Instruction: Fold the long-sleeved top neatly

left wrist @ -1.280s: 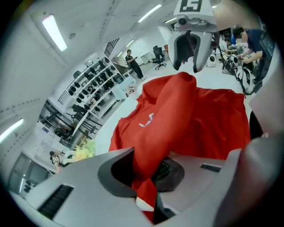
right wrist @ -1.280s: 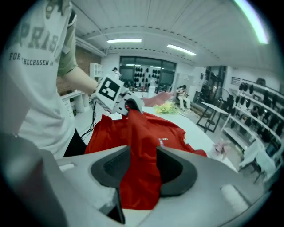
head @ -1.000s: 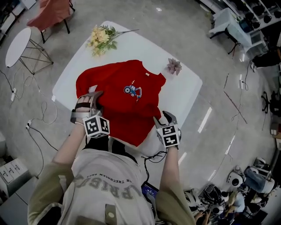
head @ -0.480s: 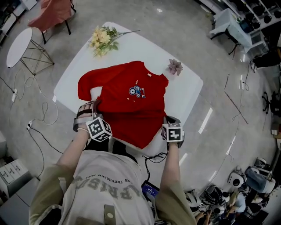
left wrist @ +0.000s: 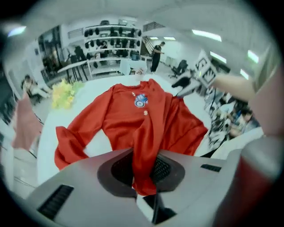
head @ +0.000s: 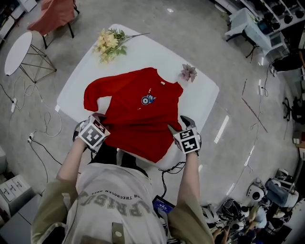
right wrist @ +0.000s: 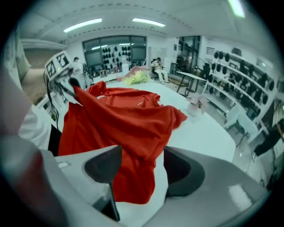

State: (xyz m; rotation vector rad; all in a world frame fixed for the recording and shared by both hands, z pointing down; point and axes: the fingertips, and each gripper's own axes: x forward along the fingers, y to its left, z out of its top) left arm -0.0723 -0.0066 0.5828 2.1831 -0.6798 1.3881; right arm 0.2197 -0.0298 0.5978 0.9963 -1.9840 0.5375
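Note:
A red long-sleeved top (head: 138,109) with a small printed motif lies chest-up on the white table (head: 200,95), its hem hanging over the near edge. My left gripper (head: 97,120) is at the hem's left corner. In the left gripper view the left gripper (left wrist: 144,170) pinches a bunched fold of the top (left wrist: 133,115), its jaws just starting to ease apart. My right gripper (head: 180,125) is at the hem's right corner. In the right gripper view the right gripper (right wrist: 140,164) has its jaws opening wide, and loose cloth of the top (right wrist: 120,119) hangs between them without being pressed.
A bunch of yellow flowers (head: 108,42) lies at the table's far left, and a pink flower (head: 189,72) sits by the right shoulder. On the floor to the left stand a round side table (head: 19,50) and a draped chair (head: 55,14), with cables nearby.
My left gripper rolled and sank left toward the near edge, still holding the hem. My right gripper dipped toward the hem, then came back with its jaws wide.

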